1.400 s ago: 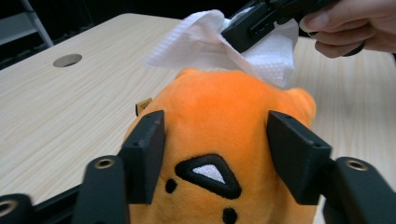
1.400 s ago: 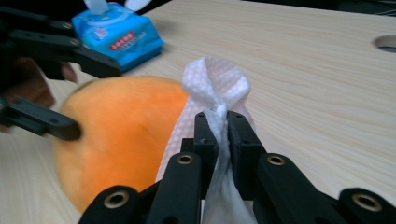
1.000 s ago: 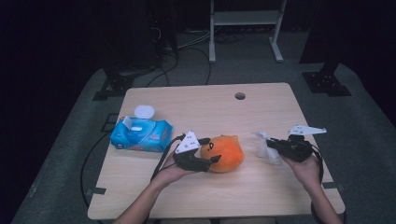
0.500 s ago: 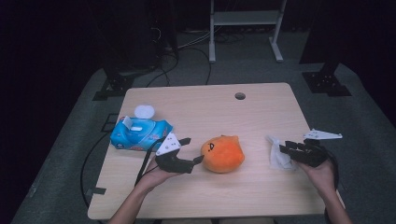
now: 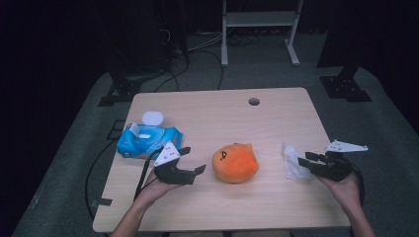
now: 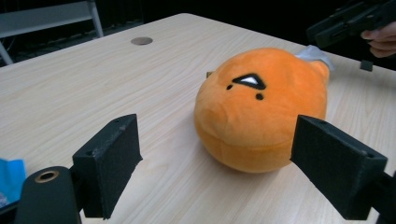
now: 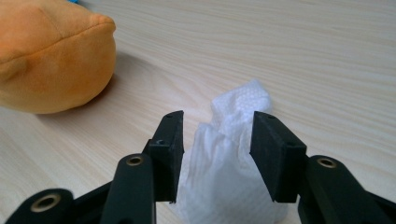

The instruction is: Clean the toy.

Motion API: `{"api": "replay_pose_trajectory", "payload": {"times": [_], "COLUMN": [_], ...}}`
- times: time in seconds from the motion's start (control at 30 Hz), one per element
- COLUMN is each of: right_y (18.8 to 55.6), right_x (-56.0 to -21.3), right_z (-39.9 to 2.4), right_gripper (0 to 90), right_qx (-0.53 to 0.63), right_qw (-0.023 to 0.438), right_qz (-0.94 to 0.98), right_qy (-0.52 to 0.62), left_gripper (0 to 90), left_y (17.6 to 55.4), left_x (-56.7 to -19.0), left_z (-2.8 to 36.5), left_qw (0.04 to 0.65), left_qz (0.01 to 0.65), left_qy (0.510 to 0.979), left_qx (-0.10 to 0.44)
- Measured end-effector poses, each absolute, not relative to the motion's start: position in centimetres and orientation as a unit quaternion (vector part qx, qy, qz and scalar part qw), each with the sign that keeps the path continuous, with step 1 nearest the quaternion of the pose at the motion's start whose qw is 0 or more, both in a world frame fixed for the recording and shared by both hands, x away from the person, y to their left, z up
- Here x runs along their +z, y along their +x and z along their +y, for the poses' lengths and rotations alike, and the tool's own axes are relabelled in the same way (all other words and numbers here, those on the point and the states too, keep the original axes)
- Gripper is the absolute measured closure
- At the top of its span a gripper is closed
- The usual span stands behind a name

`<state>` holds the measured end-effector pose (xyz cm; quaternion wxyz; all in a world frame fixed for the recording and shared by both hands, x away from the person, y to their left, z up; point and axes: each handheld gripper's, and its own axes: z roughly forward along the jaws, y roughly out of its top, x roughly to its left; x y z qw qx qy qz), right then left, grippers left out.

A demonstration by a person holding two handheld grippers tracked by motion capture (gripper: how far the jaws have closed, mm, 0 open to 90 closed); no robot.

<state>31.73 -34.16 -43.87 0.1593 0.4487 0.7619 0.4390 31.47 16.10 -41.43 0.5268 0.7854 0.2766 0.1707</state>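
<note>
Both hands rest low at the table's near edge. Left of the orange plush [image 5: 235, 162], the left gripper [image 5: 191, 159] has drawn back from it, jaws just spread wide, empty. Right of the plush, the right gripper [image 5: 304, 161] has just loosened around the white wipe [image 5: 293, 164], now lying released on the table.

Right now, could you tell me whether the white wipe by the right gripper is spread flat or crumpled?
Crumpled. The white wipe lies bunched in folds on the table, between the right gripper's fingers, which have just been opening.
</note>
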Motion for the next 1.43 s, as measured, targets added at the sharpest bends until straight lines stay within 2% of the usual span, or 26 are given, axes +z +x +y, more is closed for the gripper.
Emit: {"api": "replay_pose_trajectory", "payload": {"times": [1.0,1.43], "right_y": [30.4,29.5], "right_x": [-44.1,-44.5], "right_z": [-33.3,-32.3], "right_gripper": [43.6,38.6], "right_qx": [0.435,0.443], "right_qw": [0.152,0.155], "right_qz": [0.776,0.778], "right_qy": [0.431,0.417], "left_gripper": [12.4,11.1], "left_y": [29.5,28.9], "left_x": [-43.6,-44.9], "left_z": [22.5,23.2], "left_qw": [0.5,0.498], "left_qz": [0.337,0.352], "left_qy": [0.775,0.77], "left_qx": [0.191,0.189]}}
